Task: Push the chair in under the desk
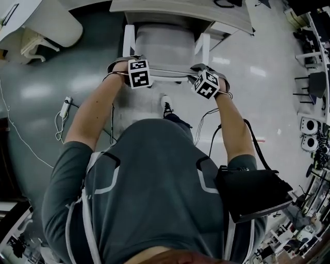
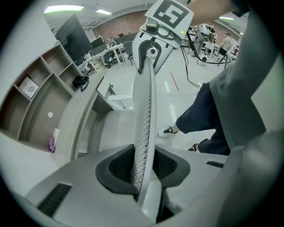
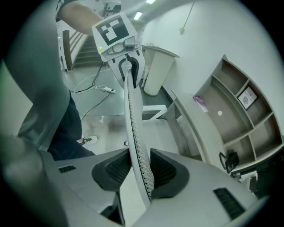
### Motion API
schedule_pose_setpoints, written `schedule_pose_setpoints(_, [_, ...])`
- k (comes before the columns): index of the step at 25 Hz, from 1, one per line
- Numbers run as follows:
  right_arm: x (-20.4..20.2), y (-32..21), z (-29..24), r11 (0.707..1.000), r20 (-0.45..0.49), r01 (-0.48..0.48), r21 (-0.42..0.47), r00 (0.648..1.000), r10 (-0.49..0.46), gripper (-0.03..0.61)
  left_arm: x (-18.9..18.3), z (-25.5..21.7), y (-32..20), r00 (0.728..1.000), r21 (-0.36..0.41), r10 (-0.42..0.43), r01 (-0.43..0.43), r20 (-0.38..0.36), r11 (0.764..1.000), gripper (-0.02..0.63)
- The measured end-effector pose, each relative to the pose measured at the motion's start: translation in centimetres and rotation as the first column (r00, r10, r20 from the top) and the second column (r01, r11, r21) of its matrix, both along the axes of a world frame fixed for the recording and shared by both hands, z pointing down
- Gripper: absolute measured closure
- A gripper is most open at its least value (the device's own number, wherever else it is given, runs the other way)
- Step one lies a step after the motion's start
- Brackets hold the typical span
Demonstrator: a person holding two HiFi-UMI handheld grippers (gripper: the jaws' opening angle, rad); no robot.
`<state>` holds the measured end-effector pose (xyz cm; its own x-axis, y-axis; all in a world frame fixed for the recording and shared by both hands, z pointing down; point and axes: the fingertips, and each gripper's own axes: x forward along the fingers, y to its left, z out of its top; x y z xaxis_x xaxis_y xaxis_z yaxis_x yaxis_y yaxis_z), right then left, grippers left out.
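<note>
A white chair stands in front of the light desk, its seat partly under the desktop and its armrests on either side. The thin mesh backrest runs edge-on between my two hands. My left gripper is shut on the backrest's top edge at the left, and my right gripper is shut on it at the right. In the left gripper view the mesh edge passes between the dark pads of the left gripper. In the right gripper view the mesh edge is likewise clamped by the right gripper.
A white rounded bin stands at the desk's left. A power strip with cable lies on the grey floor on the left. Open shelves sit above the desk. My shoe is just behind the chair. Equipment lines the right side.
</note>
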<state>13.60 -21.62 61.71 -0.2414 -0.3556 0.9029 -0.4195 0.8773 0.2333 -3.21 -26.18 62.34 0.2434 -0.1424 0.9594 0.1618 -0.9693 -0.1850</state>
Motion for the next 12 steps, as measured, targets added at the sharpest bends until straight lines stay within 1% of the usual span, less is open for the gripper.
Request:
schedule_pose_setpoints(5, [1.0,-2.7,0.2,1.0,0.0,-0.002,0.003,1.0,0.002,0.437,1.0,0.2,-2.7,1.0,0.003,-0.018,0.018,0.01,1.0,0.503])
schedule_pose_setpoints(9, [1.1,-4.8,0.1,1.0,-0.001,0.007,0.006,1.0,-0.007,0.437,1.0,0.1,-4.6,0.999,-0.002,-0.035,0.035,0.014,0.999,0.502])
schedule_pose_setpoints(12, [1.1,-6.3,0.0,1.0,0.005,0.005,-0.001,1.0,-0.005,0.437,1.1,-0.1,-6.2,0.999,0.007,-0.032,0.032,0.01,0.999,0.5])
